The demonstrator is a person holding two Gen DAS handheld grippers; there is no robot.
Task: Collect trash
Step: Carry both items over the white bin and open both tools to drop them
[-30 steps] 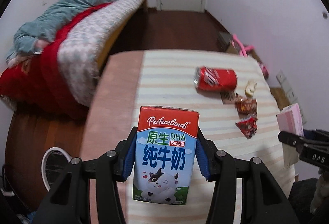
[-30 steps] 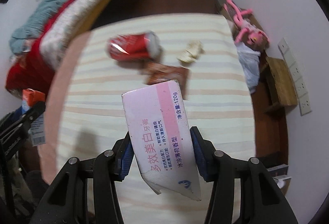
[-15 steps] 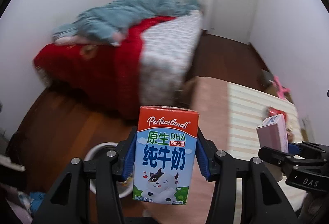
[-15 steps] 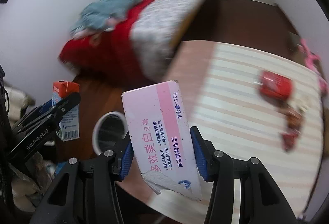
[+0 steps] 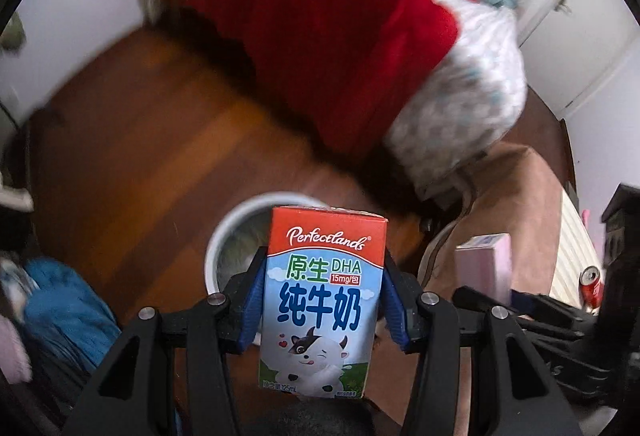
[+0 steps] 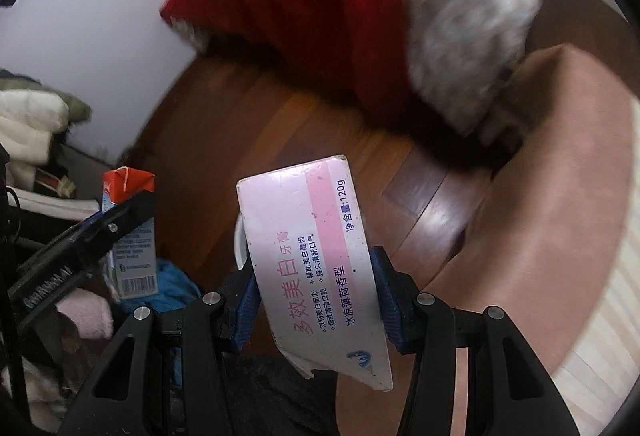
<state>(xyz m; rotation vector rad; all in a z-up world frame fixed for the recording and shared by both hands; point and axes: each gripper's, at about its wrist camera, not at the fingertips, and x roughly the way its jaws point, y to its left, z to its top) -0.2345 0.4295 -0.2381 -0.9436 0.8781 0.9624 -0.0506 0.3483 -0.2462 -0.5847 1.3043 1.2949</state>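
My left gripper (image 5: 322,300) is shut on a small milk carton (image 5: 322,300) with a red top and cartoon cow, held upright above a white round trash bin (image 5: 240,232) on the wooden floor. My right gripper (image 6: 316,292) is shut on a pink and white toothpaste box (image 6: 312,268), tilted, with the bin's white rim (image 6: 239,244) just behind it. The carton and left gripper also show in the right wrist view (image 6: 128,232). The pink box shows in the left wrist view (image 5: 484,264). A red soda can (image 5: 592,282) lies on the striped table at far right.
A bed (image 5: 360,48) with red, white and teal bedding lies beyond the bin. The tan table edge (image 5: 520,204) is to the right. Blue cloth (image 5: 60,312) and piled clothes (image 6: 36,116) sit at the left on the floor.
Both grippers have swung left and down from the table towards the floor with their items still held. The white bin is now right behind the carton and the box.
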